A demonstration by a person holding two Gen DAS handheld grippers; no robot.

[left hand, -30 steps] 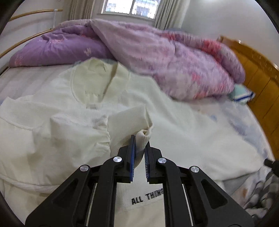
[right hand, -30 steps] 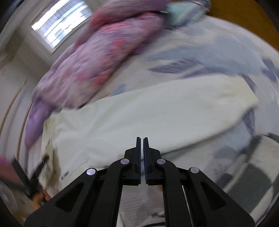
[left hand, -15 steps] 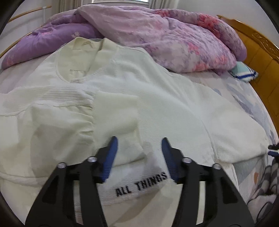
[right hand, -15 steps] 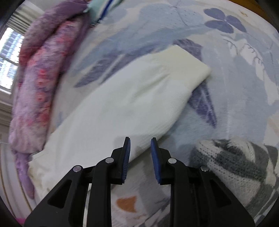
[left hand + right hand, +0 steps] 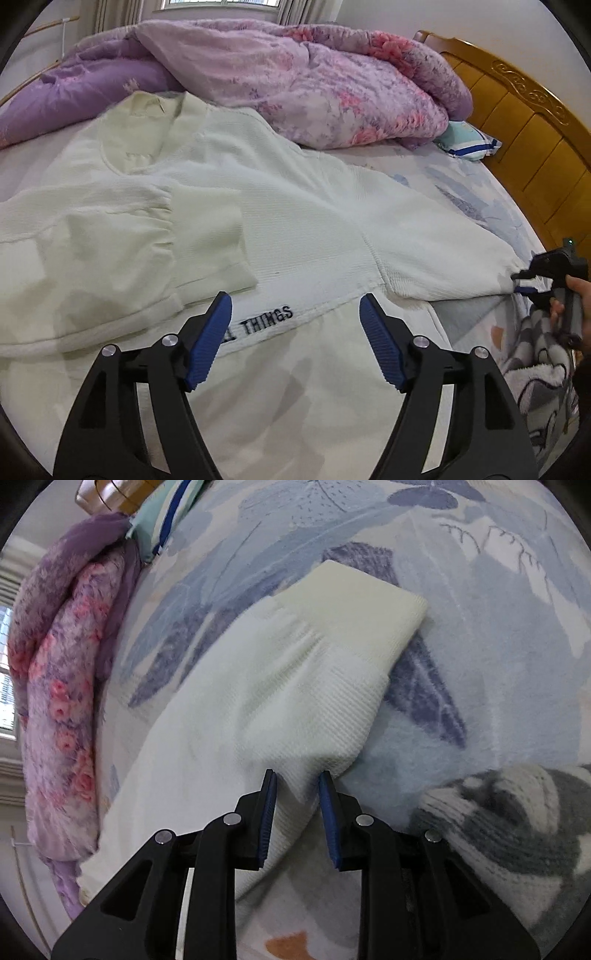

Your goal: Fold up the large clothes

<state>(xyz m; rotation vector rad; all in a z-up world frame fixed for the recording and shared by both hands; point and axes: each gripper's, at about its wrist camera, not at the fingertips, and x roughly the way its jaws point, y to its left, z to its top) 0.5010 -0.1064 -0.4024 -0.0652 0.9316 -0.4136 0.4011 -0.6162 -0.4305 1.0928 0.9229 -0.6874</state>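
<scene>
A large cream sweater (image 5: 288,229) lies spread on the bed, its left sleeve (image 5: 122,243) folded across the body, black lettering on the hem. My left gripper (image 5: 295,310) is wide open and empty just above the hem. The sweater's right sleeve (image 5: 295,686) stretches out over the blue floral sheet, cuff (image 5: 365,594) far from me. My right gripper (image 5: 297,786) is open, with the sleeve's edge between its jaws. It also shows in the left wrist view (image 5: 543,269) at the sleeve's end.
A purple and pink floral quilt (image 5: 295,81) is heaped at the bed's far side. A wooden headboard (image 5: 524,122) stands at right, with a teal striped pillow (image 5: 469,140) beside it. A grey and white knitted garment (image 5: 517,819) lies near my right gripper.
My left gripper let go of the folded left sleeve, opened wide and drew back. My right gripper opened and moved up to the right sleeve, its edge now between the jaws.
</scene>
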